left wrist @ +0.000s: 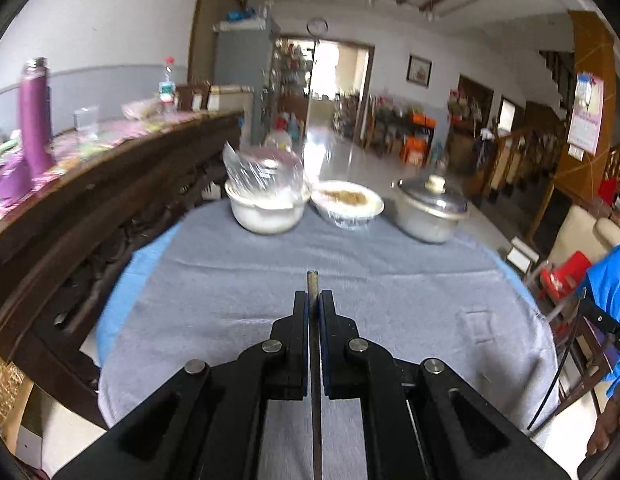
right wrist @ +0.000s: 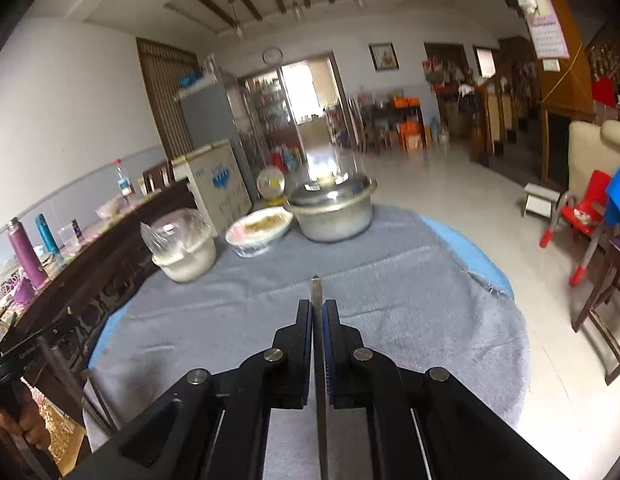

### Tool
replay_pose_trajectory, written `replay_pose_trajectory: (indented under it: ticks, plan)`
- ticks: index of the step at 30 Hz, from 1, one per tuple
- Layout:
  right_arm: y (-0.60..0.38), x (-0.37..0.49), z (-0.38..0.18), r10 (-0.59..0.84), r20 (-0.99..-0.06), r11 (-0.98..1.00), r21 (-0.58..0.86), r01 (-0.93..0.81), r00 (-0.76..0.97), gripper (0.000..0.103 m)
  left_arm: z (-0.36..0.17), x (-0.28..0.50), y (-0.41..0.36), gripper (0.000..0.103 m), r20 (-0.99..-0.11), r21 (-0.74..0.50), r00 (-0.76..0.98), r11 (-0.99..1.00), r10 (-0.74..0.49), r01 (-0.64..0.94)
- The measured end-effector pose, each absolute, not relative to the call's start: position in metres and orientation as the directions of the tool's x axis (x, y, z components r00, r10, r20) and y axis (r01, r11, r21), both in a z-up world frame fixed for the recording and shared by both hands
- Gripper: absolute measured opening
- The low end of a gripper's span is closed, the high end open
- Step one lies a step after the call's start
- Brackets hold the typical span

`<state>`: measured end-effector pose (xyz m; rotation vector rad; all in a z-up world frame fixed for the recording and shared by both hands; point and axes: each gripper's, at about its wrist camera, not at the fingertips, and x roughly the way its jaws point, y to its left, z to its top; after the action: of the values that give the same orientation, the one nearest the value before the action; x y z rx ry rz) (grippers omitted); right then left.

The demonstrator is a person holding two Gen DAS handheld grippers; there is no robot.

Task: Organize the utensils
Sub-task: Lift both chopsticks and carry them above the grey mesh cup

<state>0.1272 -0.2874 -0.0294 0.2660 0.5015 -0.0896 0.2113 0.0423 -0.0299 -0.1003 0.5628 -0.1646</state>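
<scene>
My left gripper (left wrist: 314, 300) is shut on a thin metal utensil handle (left wrist: 313, 284) that sticks out forward between the fingers, above the grey cloth on the round table (left wrist: 229, 280). My right gripper (right wrist: 317, 308) is shut on a flat metal utensil handle (right wrist: 316, 288), also held above the grey cloth (right wrist: 390, 280). The working ends of both utensils are hidden behind the grippers.
At the table's far side stand a white bowl with a plastic bag (left wrist: 265, 212), a bowl of food (left wrist: 348, 204) and a lidded metal pot (left wrist: 430, 210). A dark wooden sideboard (left wrist: 89, 184) with a purple flask (left wrist: 33, 120) runs along the left. A red chair (right wrist: 582, 216) stands right.
</scene>
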Motion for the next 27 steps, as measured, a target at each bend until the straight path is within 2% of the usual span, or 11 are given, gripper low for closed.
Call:
replay_pose_trajectory:
  ticks: [6, 16, 27]
  plan:
    - [-0.274, 0.1, -0.017, -0.027, -0.431, 0.96, 0.239, 0.143, 0.902, 0.006, -0.02, 0.183, 0.049, 0.005, -0.479, -0.168, 0.859, 0.979, -0.182, 0.114]
    - [-0.264, 0.081, -0.004, -0.031, -0.387, 0.962, 0.238, 0.132, 0.922, 0.006, -0.005, 0.158, 0.042, 0.005, -0.441, -0.132, 0.885, 0.986, -0.153, 0.105]
    - [-0.259, 0.07, 0.009, -0.023, -0.352, 0.965, 0.237, 0.112, 0.936, 0.006, 0.003, 0.151, 0.04, 0.005, -0.435, -0.15, 0.882, 0.981, -0.18, 0.127]
